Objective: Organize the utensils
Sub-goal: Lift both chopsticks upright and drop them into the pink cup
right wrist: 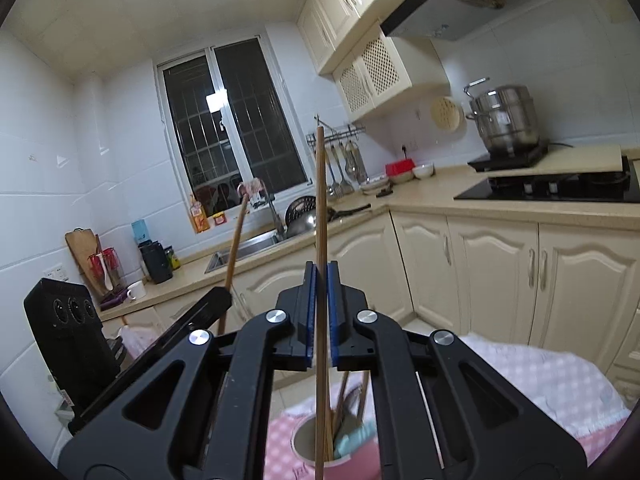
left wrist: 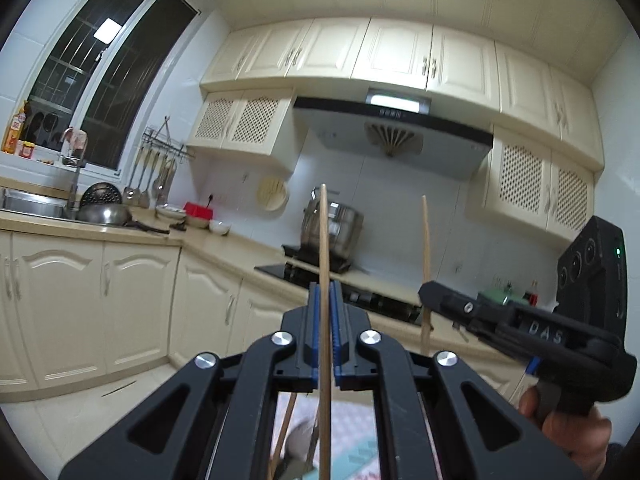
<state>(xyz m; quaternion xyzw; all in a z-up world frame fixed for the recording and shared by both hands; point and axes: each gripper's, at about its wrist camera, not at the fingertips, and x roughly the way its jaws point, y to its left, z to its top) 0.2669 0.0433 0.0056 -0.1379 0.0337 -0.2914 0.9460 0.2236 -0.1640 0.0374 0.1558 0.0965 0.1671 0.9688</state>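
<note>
Left claw point(left wrist: 325, 312) clamps one chopstick point(left wrist: 324, 240) upright between its pads; right claw point(right wrist: 320, 300) clamps another point(right wrist: 320, 200), above the cup point(right wrist: 316, 444). Light, stiff, slippery; mid-shaft grip suits

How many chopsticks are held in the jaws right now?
2: one chopstick upright in the left gripper, another chopstick upright in the right gripper. More sticks stand in the pink cup below.

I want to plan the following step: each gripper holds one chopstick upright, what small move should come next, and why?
Probably lower the right gripper so its chopstick slides into the pink holder directly beneath, where other utensils already stand. The left gripper, shut on its chopstick, can follow.
</note>
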